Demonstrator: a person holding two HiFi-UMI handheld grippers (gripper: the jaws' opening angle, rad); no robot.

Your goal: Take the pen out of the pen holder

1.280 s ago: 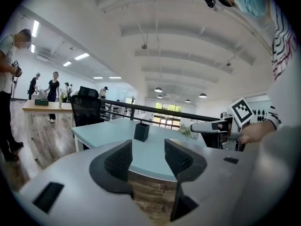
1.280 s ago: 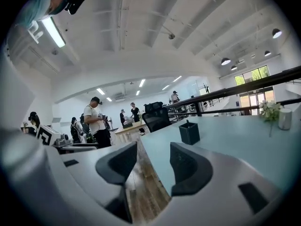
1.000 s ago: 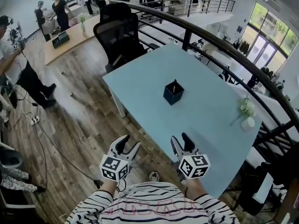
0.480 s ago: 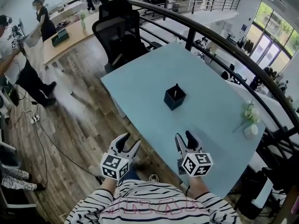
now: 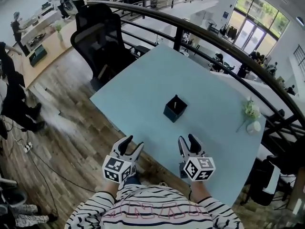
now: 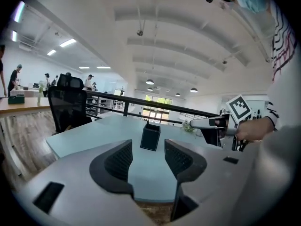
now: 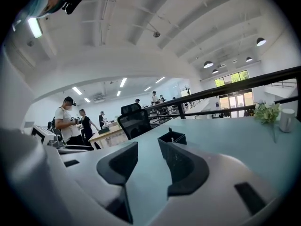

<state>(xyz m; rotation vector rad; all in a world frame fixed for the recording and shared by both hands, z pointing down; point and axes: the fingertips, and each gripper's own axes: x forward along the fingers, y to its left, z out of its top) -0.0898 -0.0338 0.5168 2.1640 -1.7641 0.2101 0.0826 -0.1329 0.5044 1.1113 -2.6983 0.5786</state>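
Two grippers side by side at the near edge of a pale blue table (image 5: 143,97), both pointing toward its middle. Far left, beyond the table's corner, a black office chair (image 5: 102,37) on the wooden floor (image 5: 66,123). Next, the left gripper (image 5: 133,144): jaws well apart, nothing between the pads, held just off the table's edge, above the floor. Further right, alone near the middle of the table and well apart from both grippers, the dark square pen holder (image 5: 175,109), upright, with the pen (image 5: 175,102) standing inside and poking above the rim. Then the right gripper (image 5: 187,141), over the near edge of the table: jaws wide, just now closing a little, nothing between them. Far right, near the table's edge, a small white vase (image 5: 254,126) with a sprig of flowers.
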